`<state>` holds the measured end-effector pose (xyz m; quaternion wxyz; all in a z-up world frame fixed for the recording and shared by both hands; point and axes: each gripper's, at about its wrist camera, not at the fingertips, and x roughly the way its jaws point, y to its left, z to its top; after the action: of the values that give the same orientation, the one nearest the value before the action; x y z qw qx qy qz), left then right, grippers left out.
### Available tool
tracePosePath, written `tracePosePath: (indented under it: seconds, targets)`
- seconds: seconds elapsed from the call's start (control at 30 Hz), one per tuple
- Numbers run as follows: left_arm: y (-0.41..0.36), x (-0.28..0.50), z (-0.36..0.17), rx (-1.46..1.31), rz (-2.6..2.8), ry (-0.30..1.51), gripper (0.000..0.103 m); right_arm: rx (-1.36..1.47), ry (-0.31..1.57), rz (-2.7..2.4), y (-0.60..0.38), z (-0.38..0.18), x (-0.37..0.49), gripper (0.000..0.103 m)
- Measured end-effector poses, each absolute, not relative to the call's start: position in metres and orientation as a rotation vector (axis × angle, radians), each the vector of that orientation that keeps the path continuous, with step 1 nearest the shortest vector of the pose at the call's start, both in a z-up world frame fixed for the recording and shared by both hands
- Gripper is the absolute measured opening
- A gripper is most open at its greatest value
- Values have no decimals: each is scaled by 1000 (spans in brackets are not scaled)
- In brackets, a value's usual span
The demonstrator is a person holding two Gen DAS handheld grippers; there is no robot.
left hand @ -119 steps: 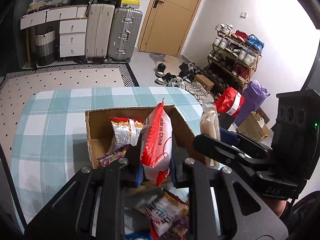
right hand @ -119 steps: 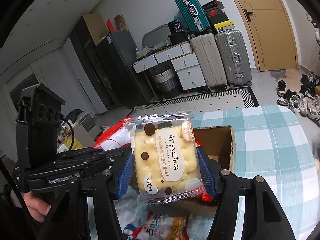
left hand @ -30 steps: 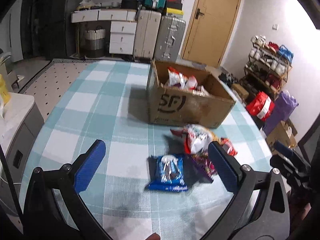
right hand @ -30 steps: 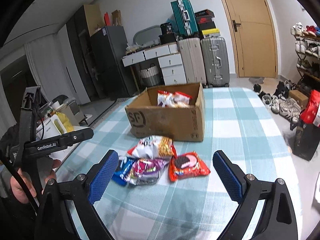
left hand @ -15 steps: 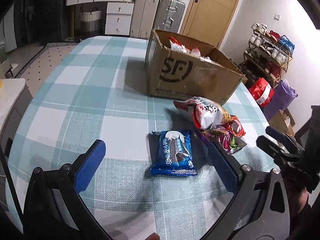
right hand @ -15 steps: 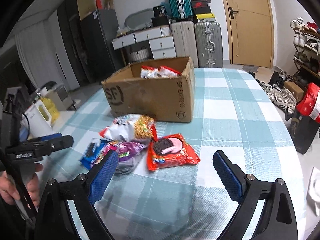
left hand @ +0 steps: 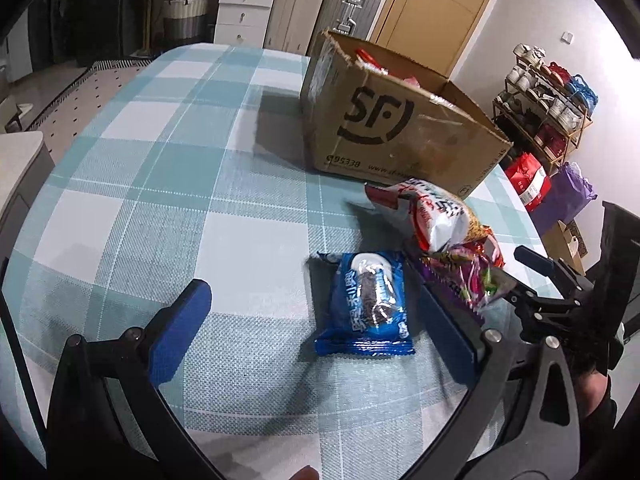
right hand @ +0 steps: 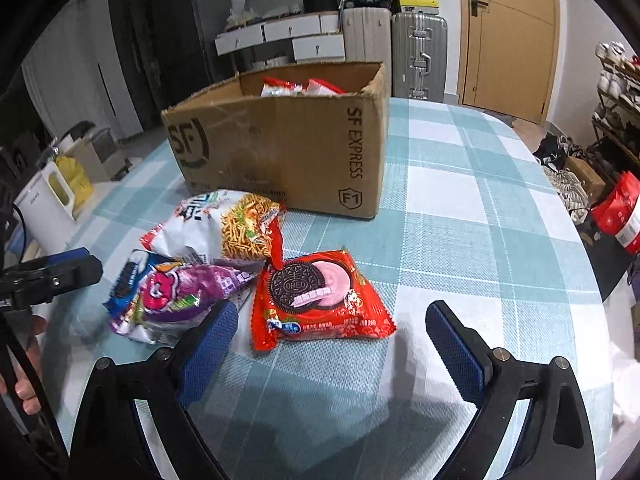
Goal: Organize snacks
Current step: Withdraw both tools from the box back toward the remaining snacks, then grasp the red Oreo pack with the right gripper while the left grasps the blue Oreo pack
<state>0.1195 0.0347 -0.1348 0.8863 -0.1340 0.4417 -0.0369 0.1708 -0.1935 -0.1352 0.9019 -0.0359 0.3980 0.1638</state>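
A brown SF cardboard box stands on the checked tablecloth with several snack packs inside. In front of it lie a blue cookie pack, a white noodle-snack bag, a purple candy bag and a red Oreo pack. My left gripper is open low over the table, its fingers either side of the blue pack. My right gripper is open just in front of the red Oreo pack. Both hold nothing.
The table's rounded edge falls off to the right, with a shoe rack and red bag beyond. Suitcases and white drawers stand at the back. A white appliance sits left of the table.
Both grippers, which held snack packs over the box four seconds ago, are now empty and have drawn back, then dropped closer to the packs lying in front of the box.
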Motion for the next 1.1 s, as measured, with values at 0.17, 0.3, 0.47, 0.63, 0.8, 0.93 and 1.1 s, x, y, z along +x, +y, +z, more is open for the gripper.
tracePosePath:
  seconds: [0.17,0.3,0.47,0.63,0.8,0.93,1.1]
  targets:
    - [37,123,-143,-286,-80,942,102,-113,843,342,-184,-143,184,95]
    - [39,126,-148,-299,-77,955,102,-136,868,367,-178,-148,194,69]
    - [39,123,-147,-299,-74,952,102,-146,875,396,-178,-150,201,50]
    - [38,118,-144,-298,-74,951,102,-92,868,404,-187,-151,198,48]
    - [34,111,-142,-280,-79,968,102,-56,855,417,-194,-147,191,48]
    - [30,107,-139,-272,-83,969,102,-16,833,432,-197,-141,176,48]
    - [26,104,-136,-268,-85,981,102,0,812,436,-200,-134,166,48]
